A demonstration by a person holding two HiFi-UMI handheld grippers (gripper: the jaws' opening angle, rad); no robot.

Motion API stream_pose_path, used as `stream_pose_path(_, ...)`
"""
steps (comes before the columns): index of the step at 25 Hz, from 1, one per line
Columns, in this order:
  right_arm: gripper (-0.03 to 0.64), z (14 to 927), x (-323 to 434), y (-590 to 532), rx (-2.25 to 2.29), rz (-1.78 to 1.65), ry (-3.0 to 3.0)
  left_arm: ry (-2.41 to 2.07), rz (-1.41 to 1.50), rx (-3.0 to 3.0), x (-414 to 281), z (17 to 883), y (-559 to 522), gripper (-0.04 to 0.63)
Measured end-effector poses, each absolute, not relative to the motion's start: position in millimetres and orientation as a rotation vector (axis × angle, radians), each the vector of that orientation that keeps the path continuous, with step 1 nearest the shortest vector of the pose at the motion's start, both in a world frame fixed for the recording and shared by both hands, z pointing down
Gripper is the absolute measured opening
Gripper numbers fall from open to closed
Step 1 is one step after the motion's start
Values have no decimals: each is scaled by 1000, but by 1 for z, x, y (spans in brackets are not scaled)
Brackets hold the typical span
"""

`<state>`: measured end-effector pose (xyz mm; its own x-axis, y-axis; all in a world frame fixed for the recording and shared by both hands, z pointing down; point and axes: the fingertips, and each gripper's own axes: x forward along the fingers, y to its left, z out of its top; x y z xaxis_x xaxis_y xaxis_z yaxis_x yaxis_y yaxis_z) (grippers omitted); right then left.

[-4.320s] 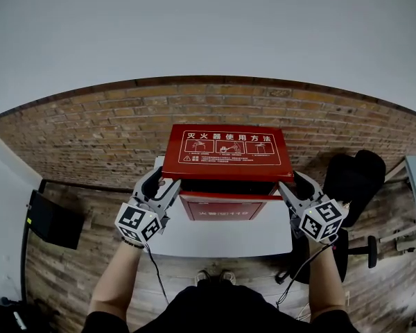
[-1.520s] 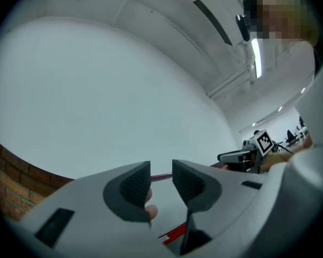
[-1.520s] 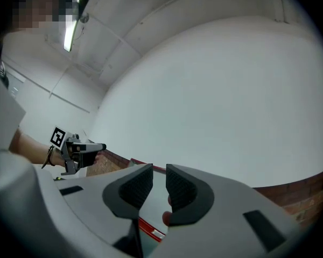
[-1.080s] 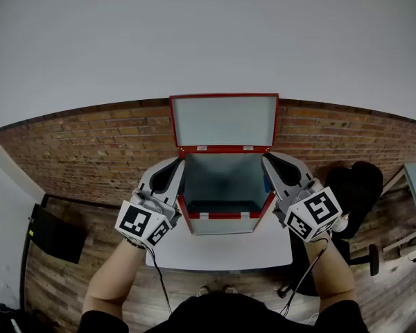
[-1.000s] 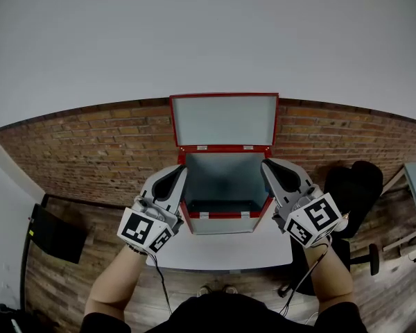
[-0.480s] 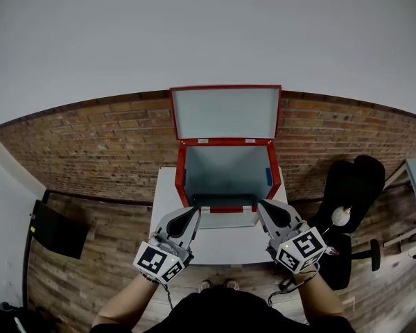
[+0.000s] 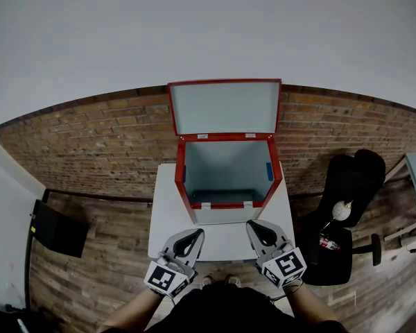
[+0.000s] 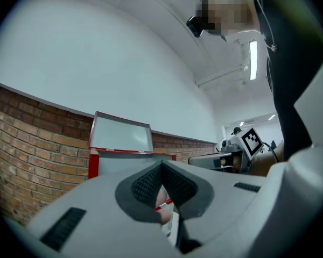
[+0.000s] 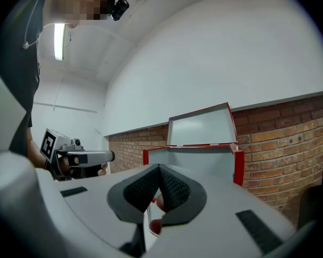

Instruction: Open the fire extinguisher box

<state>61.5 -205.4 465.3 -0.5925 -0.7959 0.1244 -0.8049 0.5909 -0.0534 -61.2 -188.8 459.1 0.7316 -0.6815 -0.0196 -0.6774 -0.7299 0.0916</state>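
The red fire extinguisher box (image 7: 225, 194) stands on a white table (image 7: 168, 217) against the brick wall. Its lid (image 7: 224, 107) is swung up and leans back, showing a pale grey inside with nothing in it. Both grippers hover over the table's near edge, short of the box's front. My left gripper (image 7: 197, 233) is shut and holds nothing; my right gripper (image 7: 252, 226) is the same. The left gripper view has shut jaws (image 8: 161, 166) pointing at the open lid (image 8: 121, 135). The right gripper view likewise looks past its shut jaws (image 9: 159, 169) to the lid (image 9: 201, 126).
A brick wall (image 7: 90, 137) runs behind the table. A black office chair (image 7: 352, 182) stands to the right with a small white object (image 7: 342, 211) on it. A dark flat panel (image 7: 52, 222) leans at the left. The floor is wooden planks.
Both grippers have drawn back from the box's sides and sunk toward the table's near edge. The lid, half raised at first, now stands fully open and has stayed so.
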Motion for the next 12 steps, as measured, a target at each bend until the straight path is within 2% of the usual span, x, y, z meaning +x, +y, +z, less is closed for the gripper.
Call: stream_pose_path(12,18,502,53,-182,1363,193,-2703,-1079,-52,2811,-51,501,-166,49)
